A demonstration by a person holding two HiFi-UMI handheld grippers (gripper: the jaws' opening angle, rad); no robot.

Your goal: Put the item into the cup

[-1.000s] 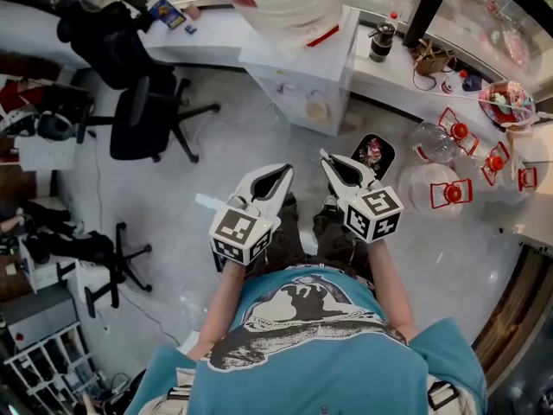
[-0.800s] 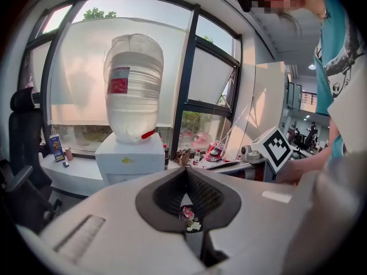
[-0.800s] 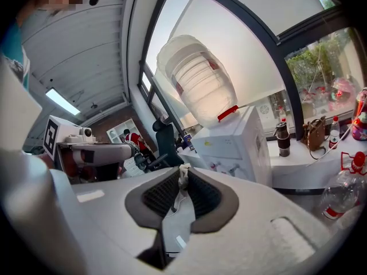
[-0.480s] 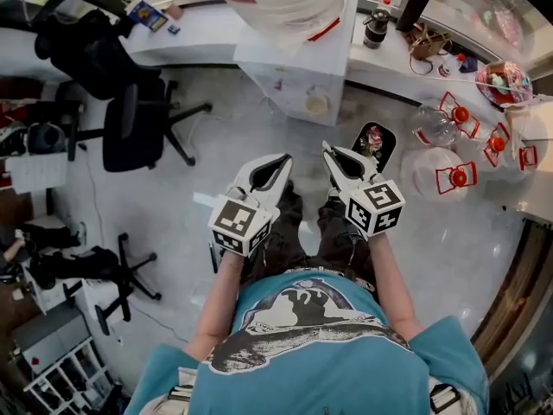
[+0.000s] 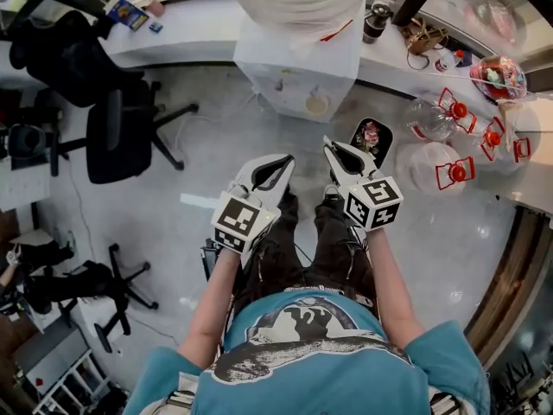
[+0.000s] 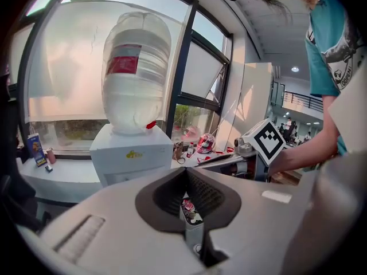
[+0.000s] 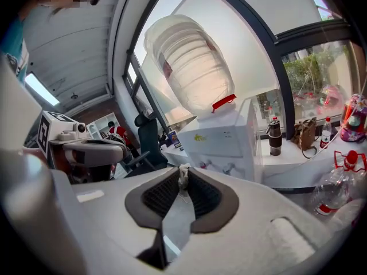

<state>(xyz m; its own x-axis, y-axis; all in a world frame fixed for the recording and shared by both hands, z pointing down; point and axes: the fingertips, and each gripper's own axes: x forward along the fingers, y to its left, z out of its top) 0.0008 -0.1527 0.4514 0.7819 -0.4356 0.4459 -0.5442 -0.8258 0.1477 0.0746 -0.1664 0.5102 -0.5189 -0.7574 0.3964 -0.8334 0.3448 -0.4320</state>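
Right gripper [image 7: 184,176] jaws pinch, we think, a small white item [image 7: 183,172] | left gripper [image 6: 186,173] jaws clenched, empty | no cup in sight

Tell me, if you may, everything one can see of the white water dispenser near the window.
The water dispenser is a white, box-shaped cabinet, plastic by its look, with a small yellow mark on its front and two taps below. A large translucent ribbed bottle sits upside down on top, bearing a red label and a red tag near its neck. It stands upright beside the white counter, under the window.
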